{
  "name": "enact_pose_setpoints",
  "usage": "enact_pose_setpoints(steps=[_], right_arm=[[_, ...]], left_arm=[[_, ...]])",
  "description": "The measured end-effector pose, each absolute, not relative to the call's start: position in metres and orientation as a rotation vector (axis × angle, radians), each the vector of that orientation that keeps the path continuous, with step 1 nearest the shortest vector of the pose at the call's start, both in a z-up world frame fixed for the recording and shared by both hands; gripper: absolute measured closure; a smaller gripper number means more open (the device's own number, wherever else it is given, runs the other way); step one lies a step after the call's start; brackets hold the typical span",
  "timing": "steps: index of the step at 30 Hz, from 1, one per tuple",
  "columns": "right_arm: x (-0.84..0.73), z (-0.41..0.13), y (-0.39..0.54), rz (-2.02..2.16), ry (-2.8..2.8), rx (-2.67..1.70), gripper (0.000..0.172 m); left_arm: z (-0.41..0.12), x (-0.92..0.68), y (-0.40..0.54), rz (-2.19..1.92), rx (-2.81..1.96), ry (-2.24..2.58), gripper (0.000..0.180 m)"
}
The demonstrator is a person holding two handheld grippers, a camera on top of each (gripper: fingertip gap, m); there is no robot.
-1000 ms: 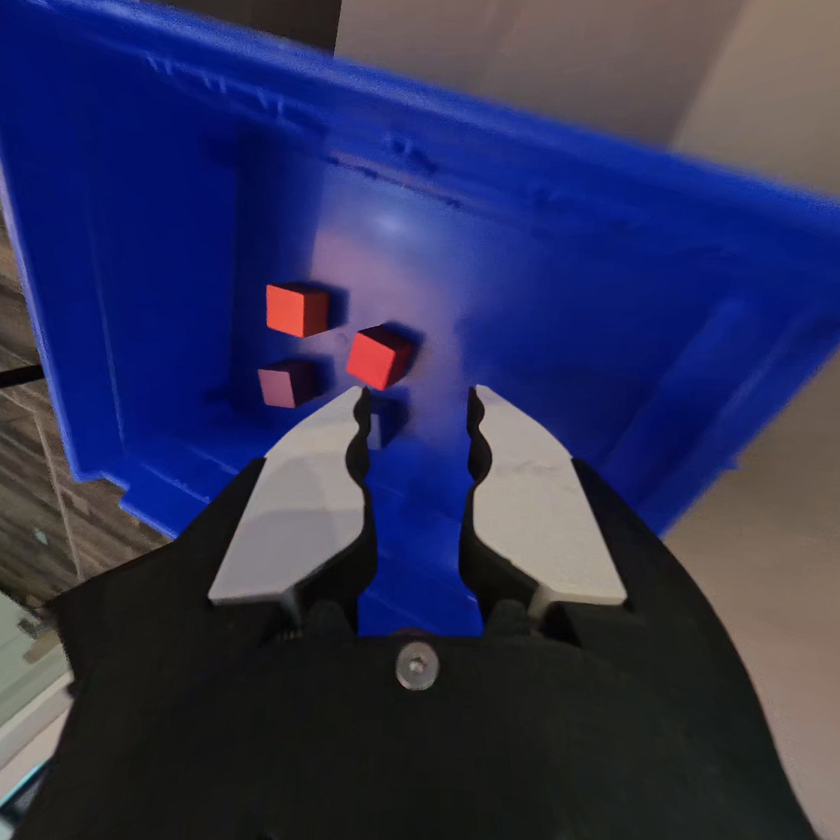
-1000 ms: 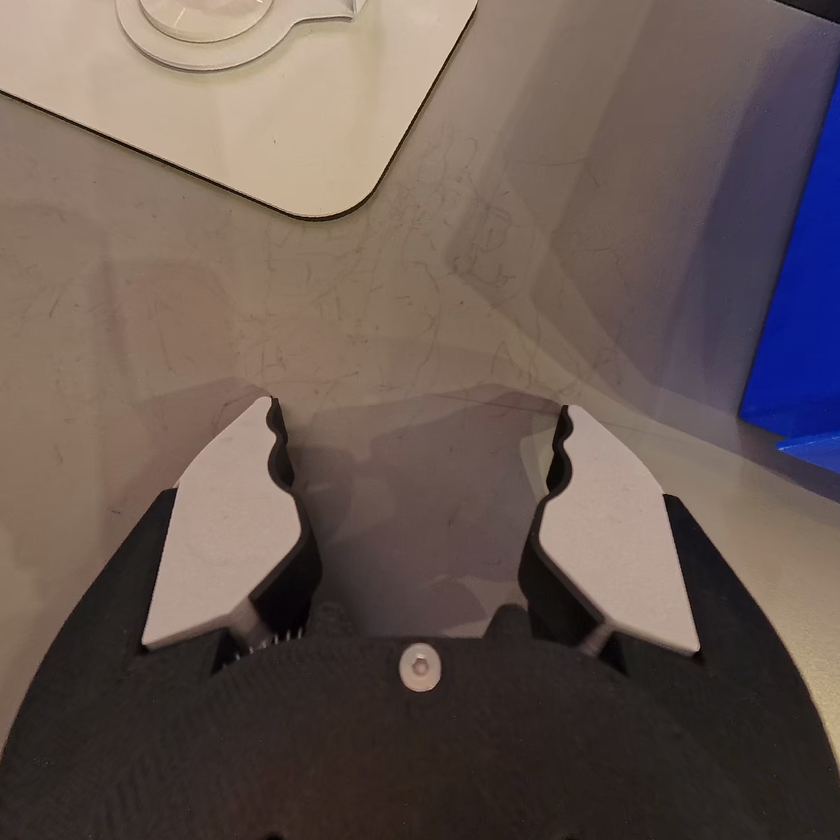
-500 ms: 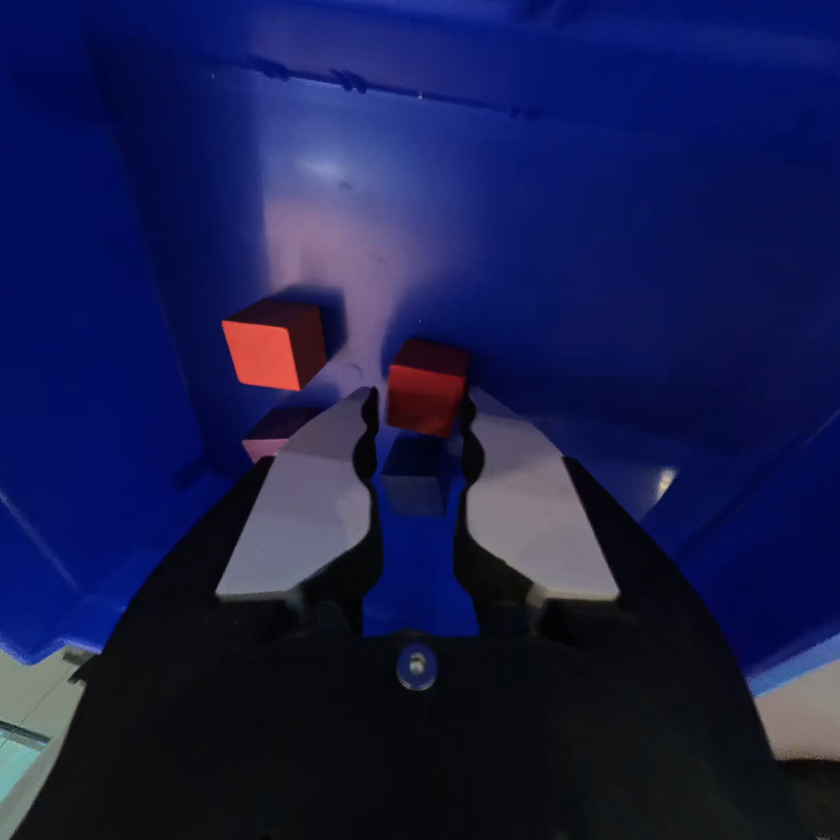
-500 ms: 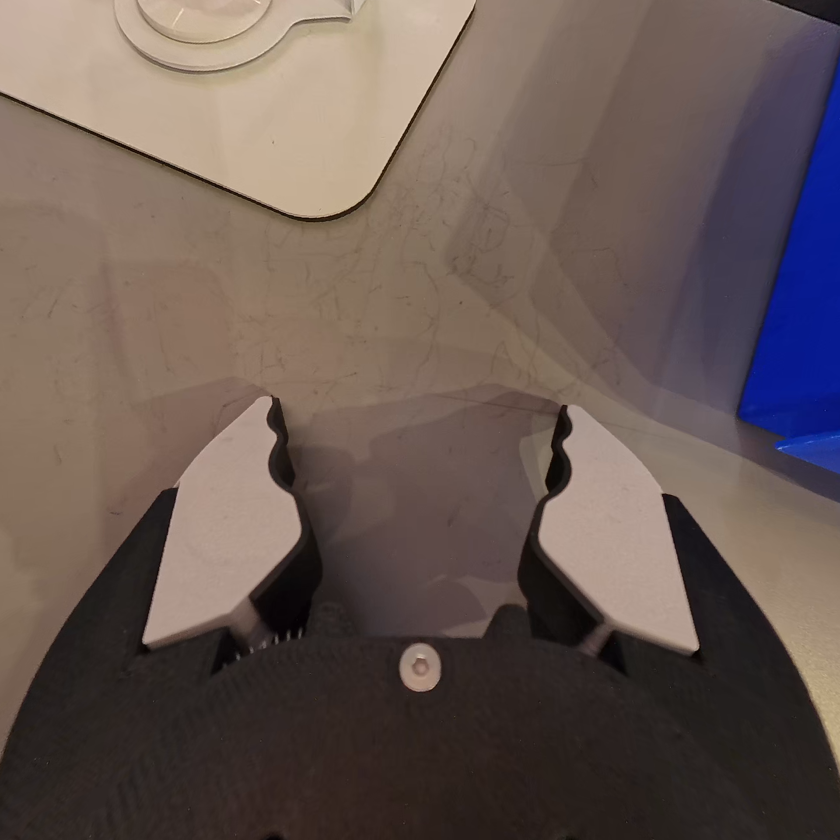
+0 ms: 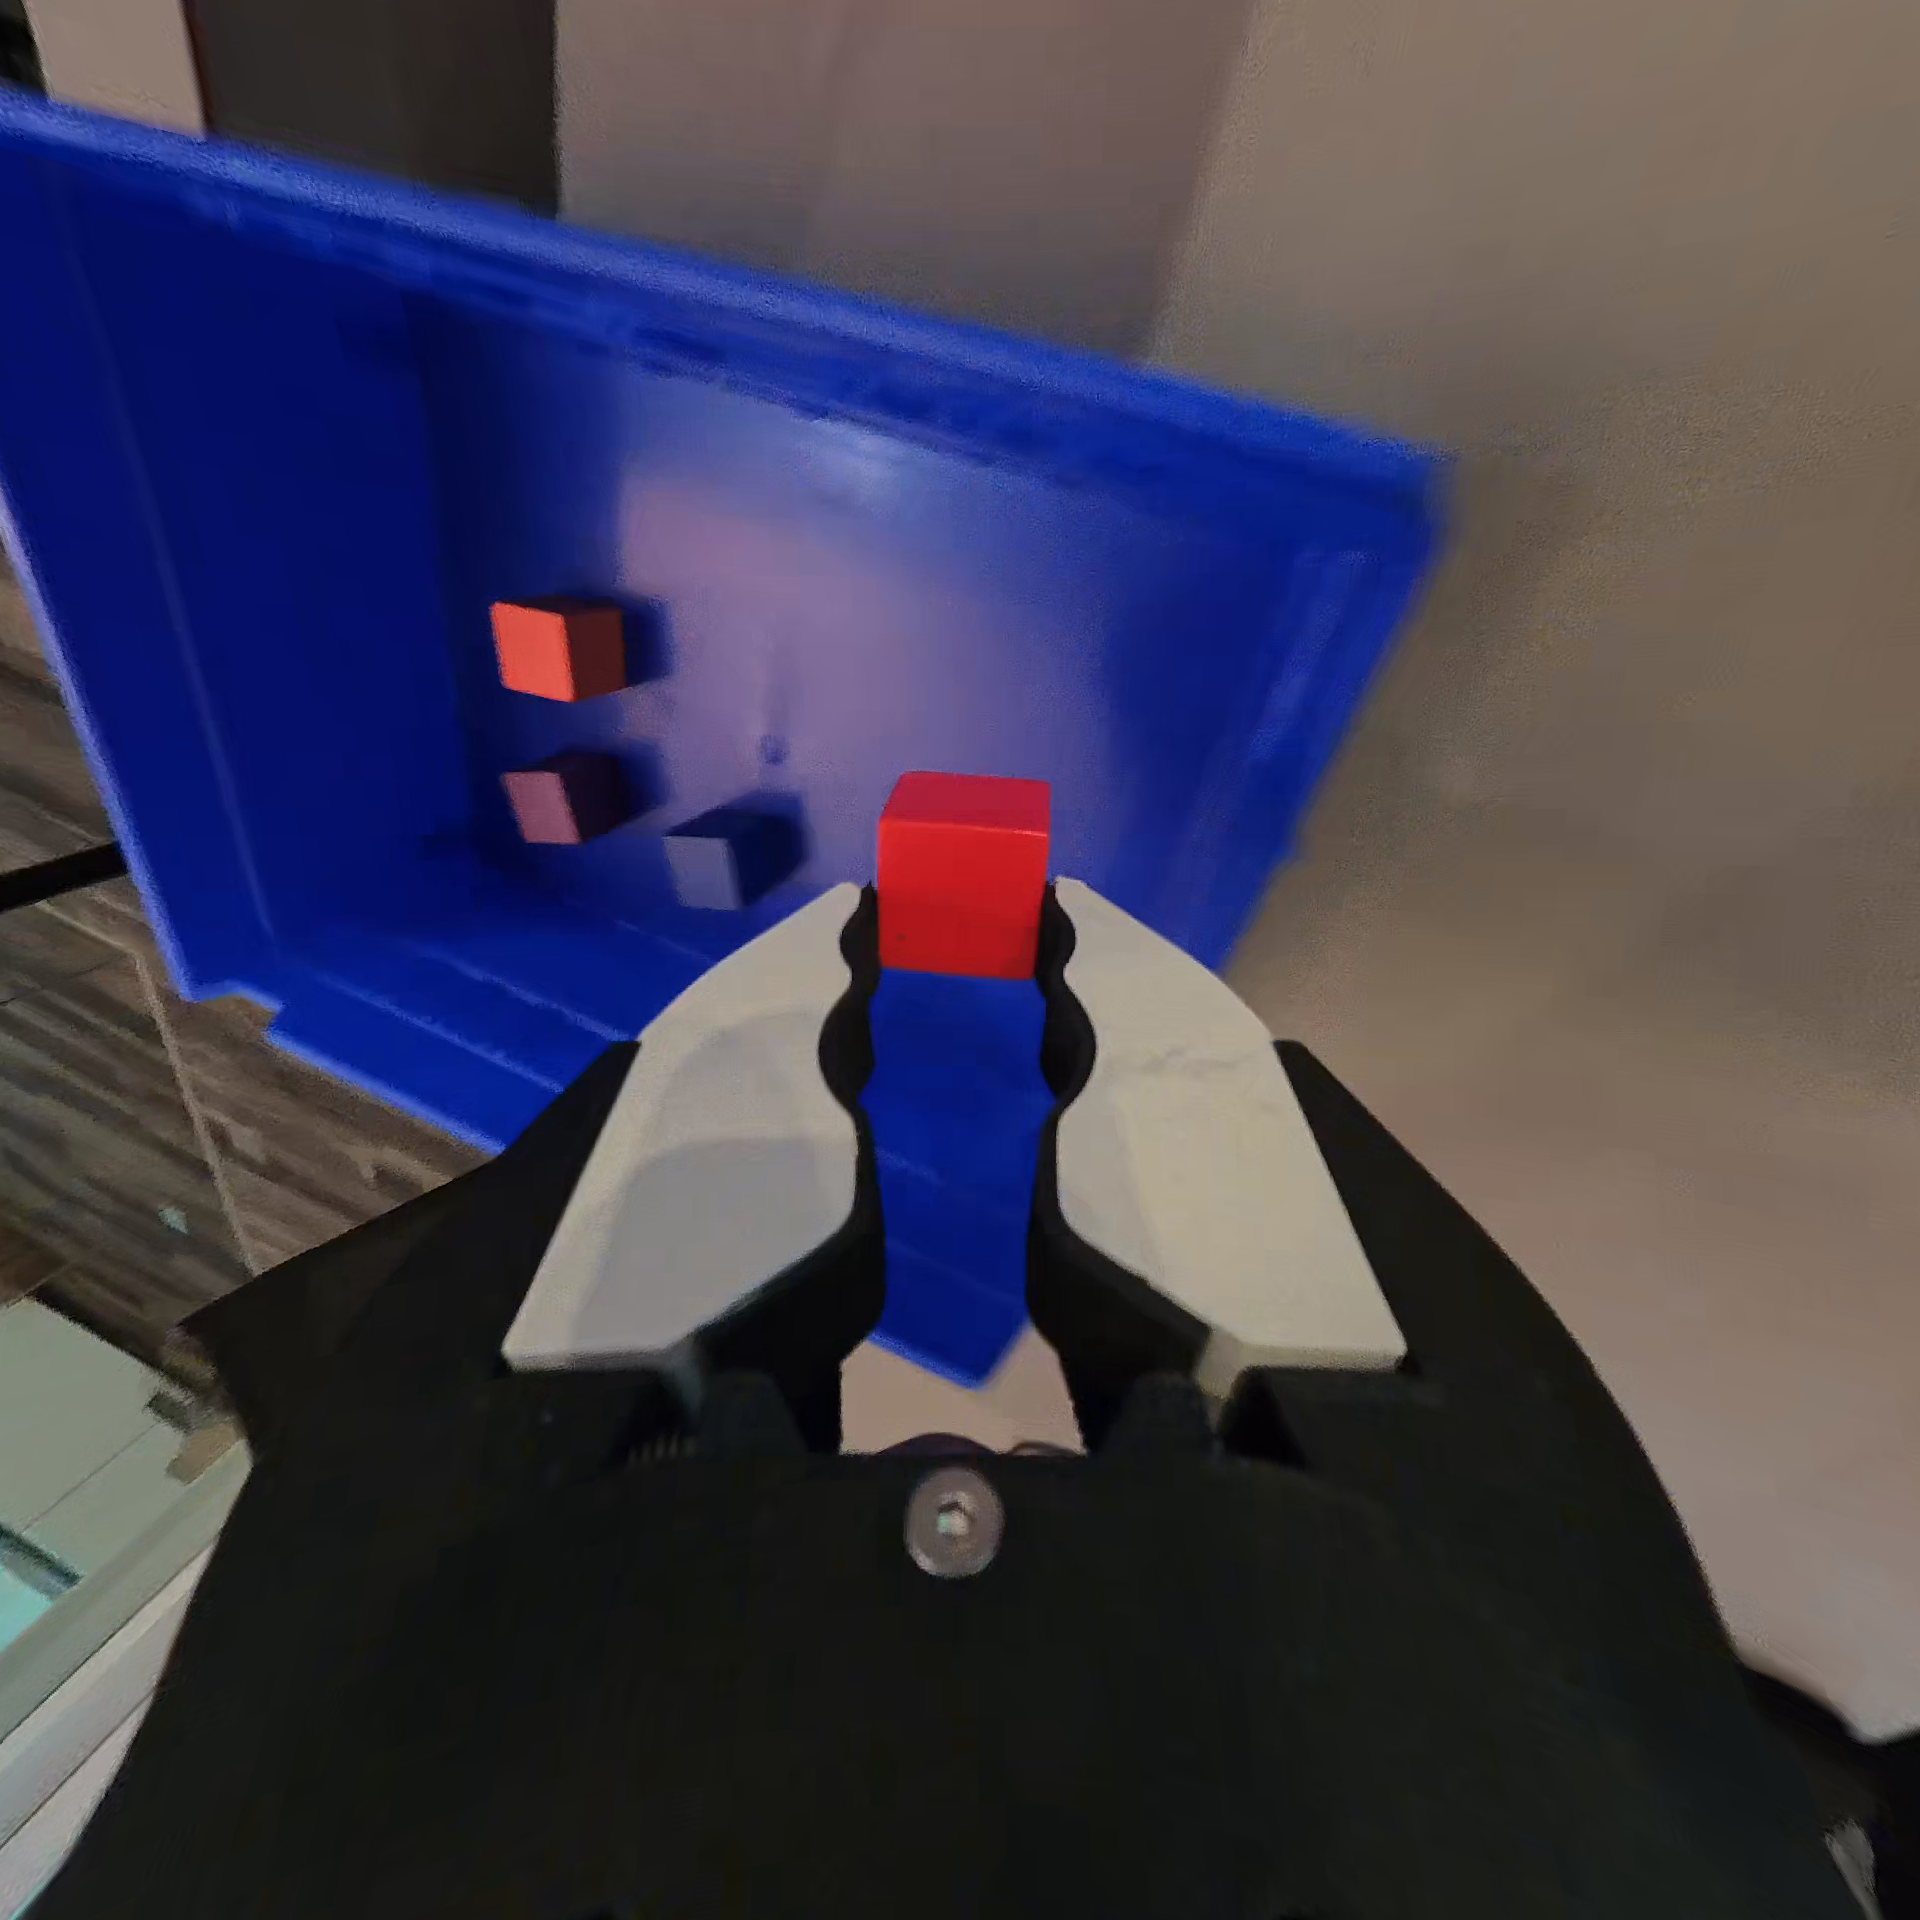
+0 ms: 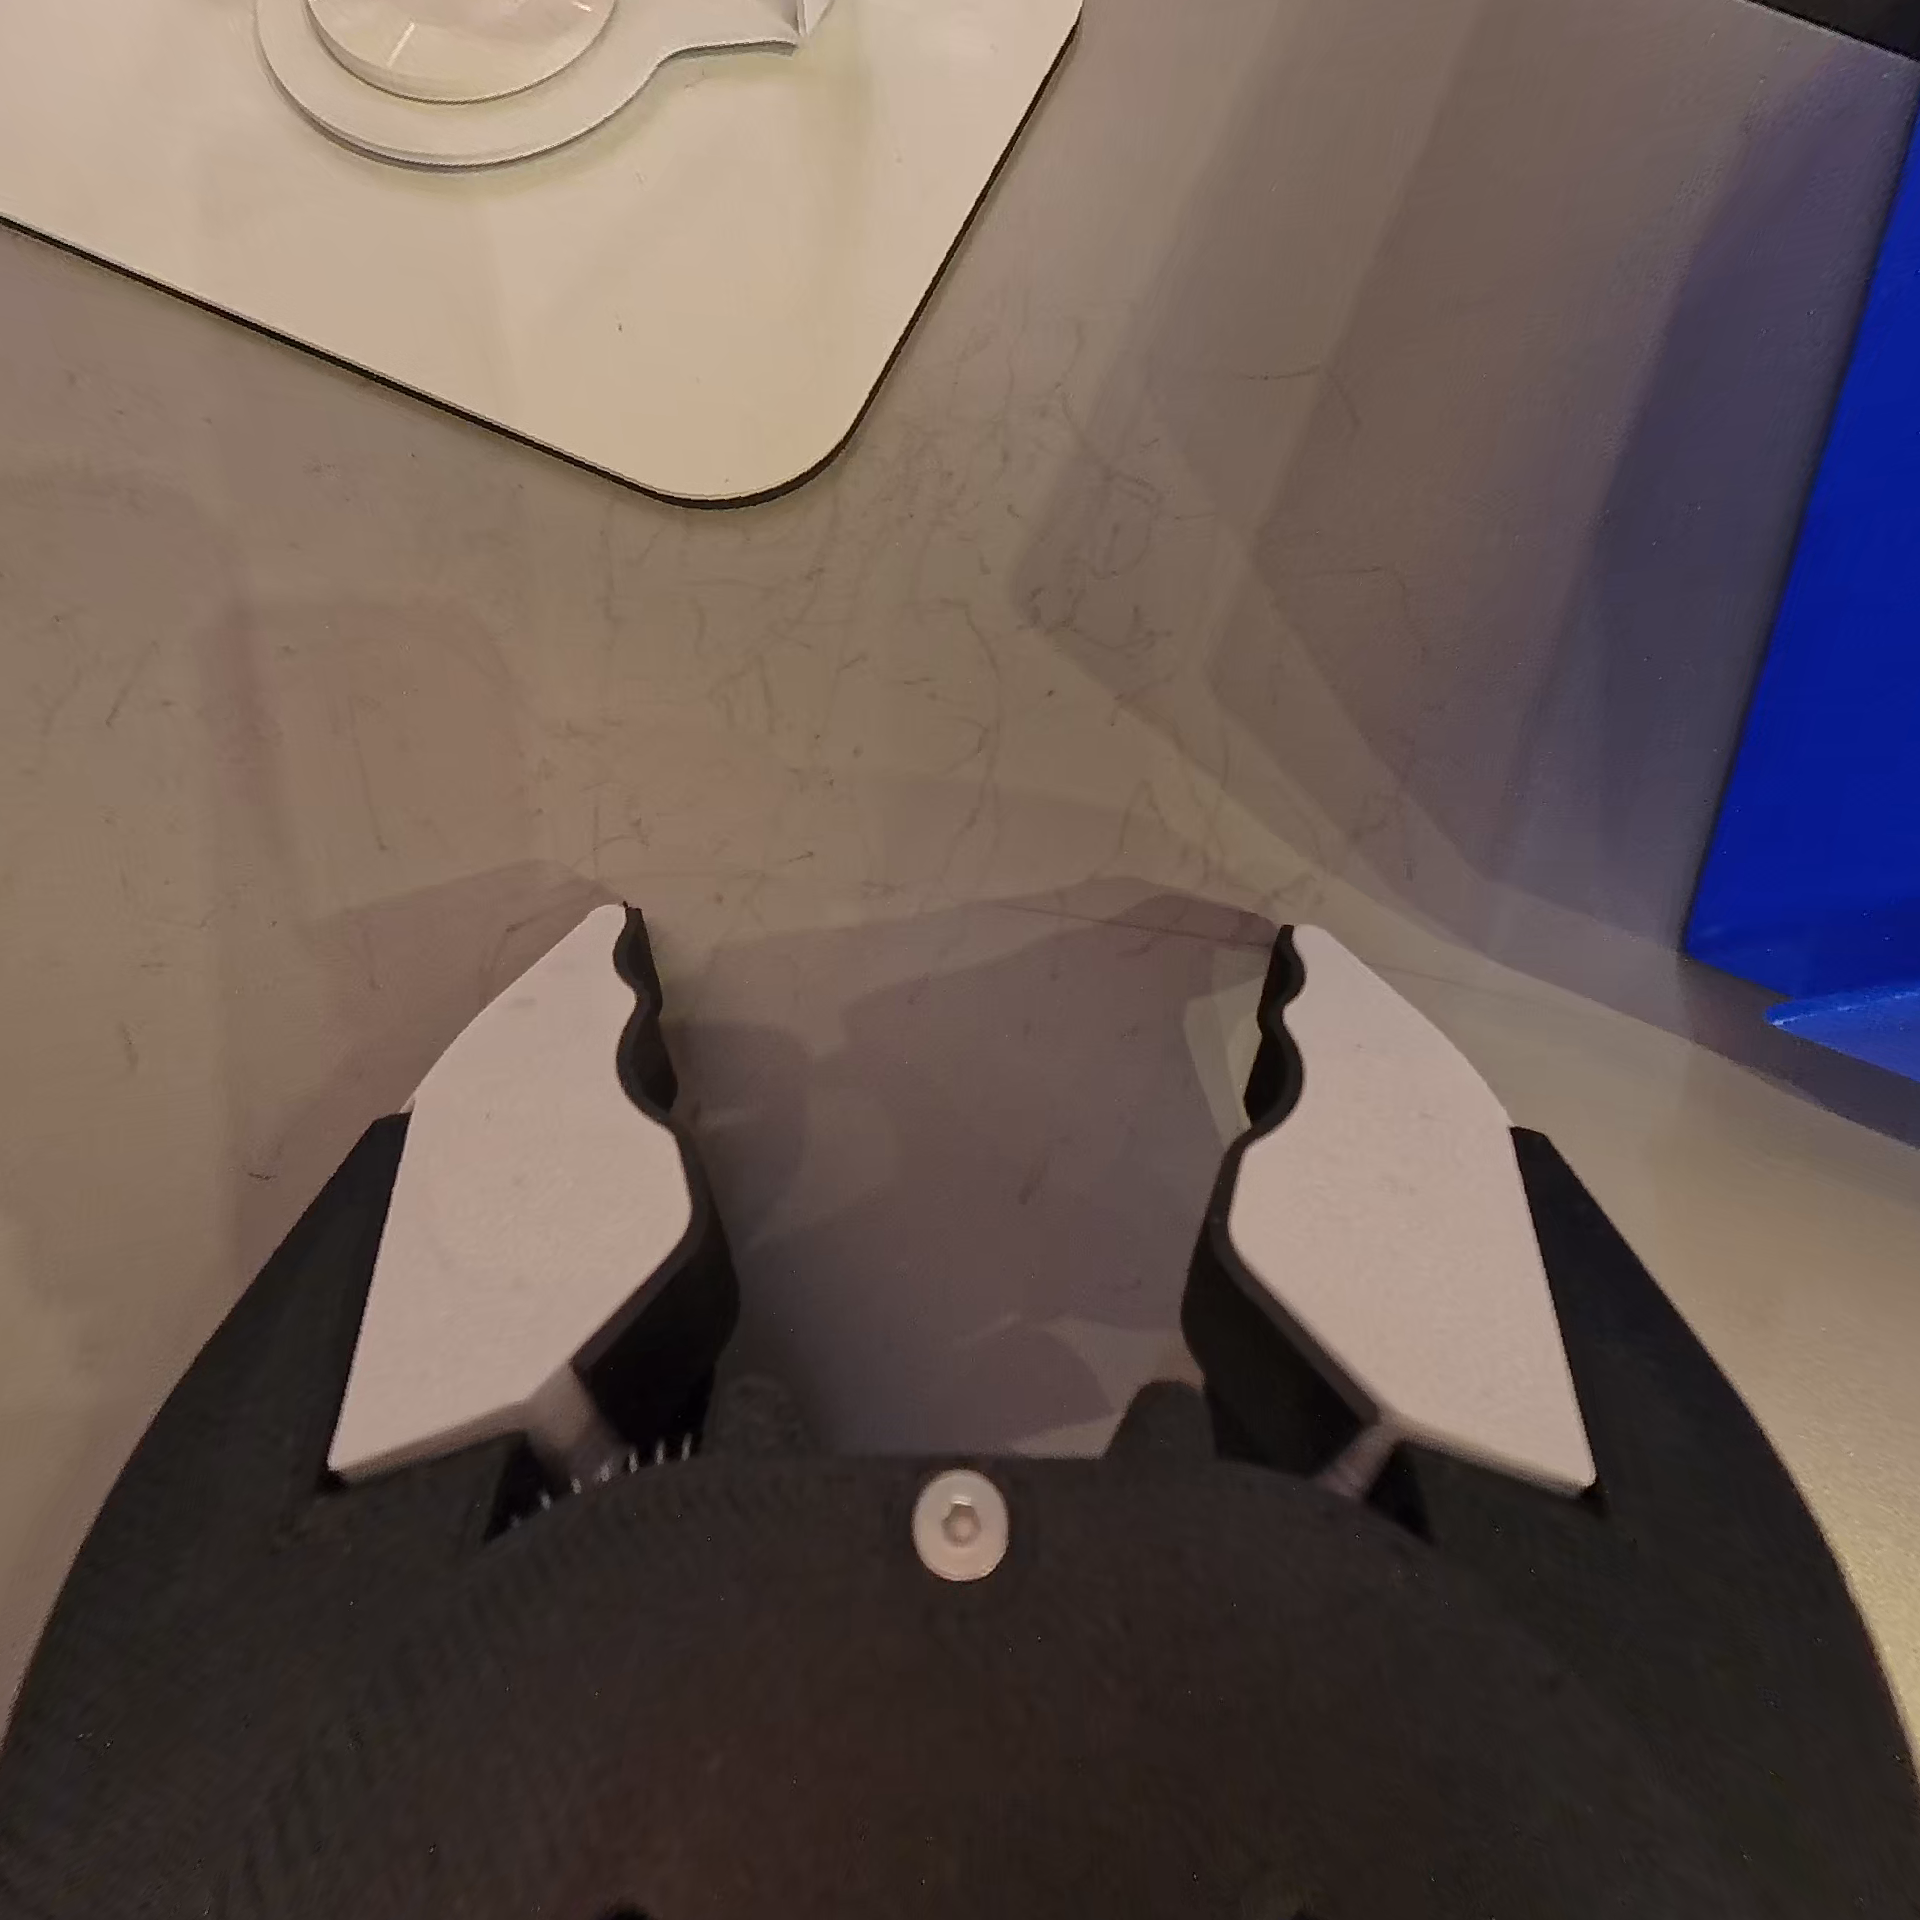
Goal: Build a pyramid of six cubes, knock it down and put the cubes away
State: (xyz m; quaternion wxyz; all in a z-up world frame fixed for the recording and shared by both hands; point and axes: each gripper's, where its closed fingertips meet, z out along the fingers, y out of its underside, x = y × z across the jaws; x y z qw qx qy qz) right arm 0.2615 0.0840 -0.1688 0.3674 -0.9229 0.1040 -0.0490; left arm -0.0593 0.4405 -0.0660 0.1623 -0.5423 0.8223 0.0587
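In the left wrist view my left gripper (image 5: 958, 902) is shut on a red cube (image 5: 961, 875), pinched between both fingertips and held up in front of the blue bin (image 5: 1195, 644). Inside the bin lie an orange-red cube (image 5: 551, 649), a dark pinkish cube (image 5: 561, 810) and a dark blue cube (image 5: 722, 857). In the right wrist view my right gripper (image 6: 956, 925) is open wide and empty, hovering low over the grey table (image 6: 520, 727). A part of the blue bin (image 6: 1829, 727) shows at that view's right edge.
A white board (image 6: 582, 260) with a clear round disc (image 6: 447, 62) on it lies at the far left of the right wrist view. Wood-pattern floor (image 5: 94, 1091) shows left of the bin in the left wrist view. The gap from one gripper's tips to the other's is roughly 50 centimeters.
My left gripper went into the bin, closed on the red cube and has pulled back out with it. The right gripper has not moved.
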Motion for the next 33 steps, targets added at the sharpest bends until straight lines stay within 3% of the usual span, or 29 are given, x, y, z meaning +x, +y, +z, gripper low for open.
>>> enact_pose_setpoints(steps=[13,33], right_arm=[[0.261,-0.169,0.084,-0.121,0.265,-2.371,0.062],[0.261,-0.169,0.084,-0.123,0.265,-2.37,0.062]], left_arm=[[-0.14,-0.067,0.253,-0.126,-1.544,2.526,0.152],[-0.162,-0.042,0.199,-0.113,-1.474,2.692,0.153]])
